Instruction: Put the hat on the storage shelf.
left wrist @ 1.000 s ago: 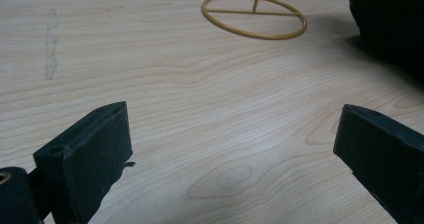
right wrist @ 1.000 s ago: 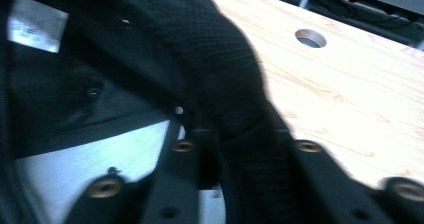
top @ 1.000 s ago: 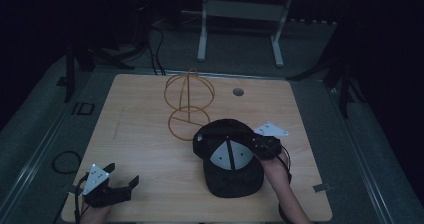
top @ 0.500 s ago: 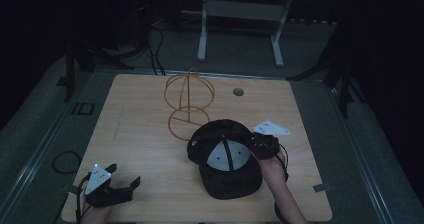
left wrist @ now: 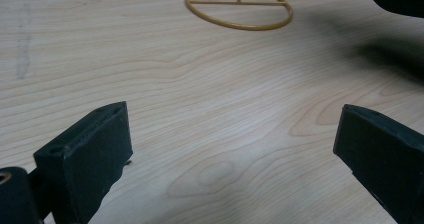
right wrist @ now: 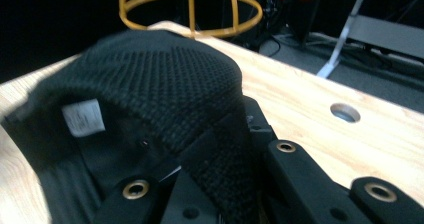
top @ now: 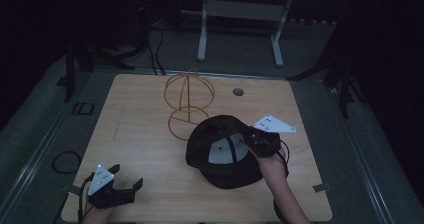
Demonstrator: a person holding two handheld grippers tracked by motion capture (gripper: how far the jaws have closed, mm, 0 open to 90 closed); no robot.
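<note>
- At the near left corner of the counter (top: 145, 134) we see the left gripper (top: 125, 190) resting low over the wood, its jaws spread wide apart with nothing between them; in the left gripper view only bare wood grain lies between the two black jaws.
- Toward the near right of the counter, the right gripper (top: 250, 139) is clamped on the back edge of a black cap (top: 220, 149); in the right gripper view the cap's knitted fabric and strap sit pinched between the jaws.
- We see the cap turned so its pale inner lining faces up, its rear lifted by the jaws.
- Just beyond the cap, near the counter's middle, stands a yellow wire stand (top: 189, 101), upright, its round base ring close beside the cap.
- Near the far edge we see a round hole (top: 238, 91) in the counter.
</note>
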